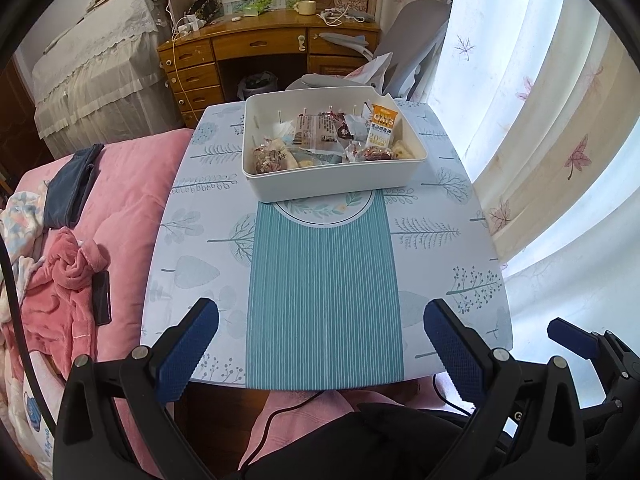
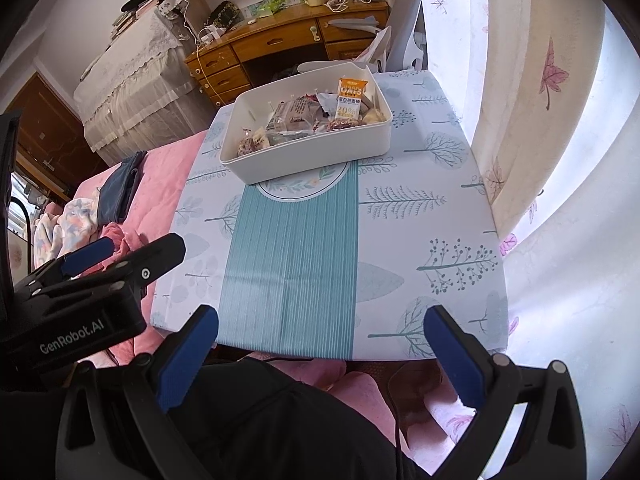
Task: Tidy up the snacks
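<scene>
A white plastic bin (image 1: 320,184) stands at the far end of the small table (image 1: 200,248), also in the right wrist view (image 2: 312,160). It holds several wrapped snacks (image 1: 316,136), among them an orange oats bar packet (image 1: 383,126) standing upright at the right, seen too in the right wrist view (image 2: 352,94). My left gripper (image 1: 320,344) is open and empty above the table's near edge. My right gripper (image 2: 320,356) is open and empty, just off the near edge. The left gripper also shows at the left of the right wrist view (image 2: 132,252).
A teal striped runner (image 1: 324,292) lies down the table's middle. A pink bed (image 1: 100,240) with clothes and a dark phone (image 1: 102,296) is on the left. A curtain (image 1: 540,120) hangs on the right. A wooden desk (image 1: 260,44) and grey chair (image 1: 412,52) stand behind.
</scene>
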Available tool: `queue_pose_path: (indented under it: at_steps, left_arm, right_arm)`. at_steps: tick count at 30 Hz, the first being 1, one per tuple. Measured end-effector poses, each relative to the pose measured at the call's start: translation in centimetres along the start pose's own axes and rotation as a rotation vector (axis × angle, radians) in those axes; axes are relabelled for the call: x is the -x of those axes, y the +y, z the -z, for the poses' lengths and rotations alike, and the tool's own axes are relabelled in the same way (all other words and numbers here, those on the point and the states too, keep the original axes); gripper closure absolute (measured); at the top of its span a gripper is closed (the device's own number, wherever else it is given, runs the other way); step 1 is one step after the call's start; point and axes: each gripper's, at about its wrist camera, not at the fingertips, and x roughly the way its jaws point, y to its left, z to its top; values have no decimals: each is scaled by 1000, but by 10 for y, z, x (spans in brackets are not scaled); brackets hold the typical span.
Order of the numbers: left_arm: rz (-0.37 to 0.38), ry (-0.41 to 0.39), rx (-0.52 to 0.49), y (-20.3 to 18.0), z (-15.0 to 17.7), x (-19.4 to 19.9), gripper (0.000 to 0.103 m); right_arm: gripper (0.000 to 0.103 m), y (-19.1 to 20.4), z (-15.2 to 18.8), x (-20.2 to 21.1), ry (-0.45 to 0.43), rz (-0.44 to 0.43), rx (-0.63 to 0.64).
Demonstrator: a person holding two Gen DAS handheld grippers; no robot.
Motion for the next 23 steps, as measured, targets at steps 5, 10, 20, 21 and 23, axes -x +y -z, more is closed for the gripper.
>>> queue_pose_path:
  at_steps: [5, 10, 20, 21, 23]
  left_arm:
    - [1, 8, -7, 1, -2, -1, 1]
    - [3, 15, -16, 2, -5, -3, 1]
    - [-7, 11, -30, 0, -7, -5, 1]
    - [-8, 11, -32, -1, -8, -6, 1]
    - [-11, 15, -35, -1, -8, -7, 1]
  right_arm:
    - [0, 0, -1, -2, 3, -1, -4]
    - [0, 3, 1, -6, 7, -2, -12]
    - [0, 0, 0, -10, 9, -10, -24]
    - [0, 0, 0, -10, 9, -11, -24]
    - [0, -1, 0, -10, 11, -11, -24]
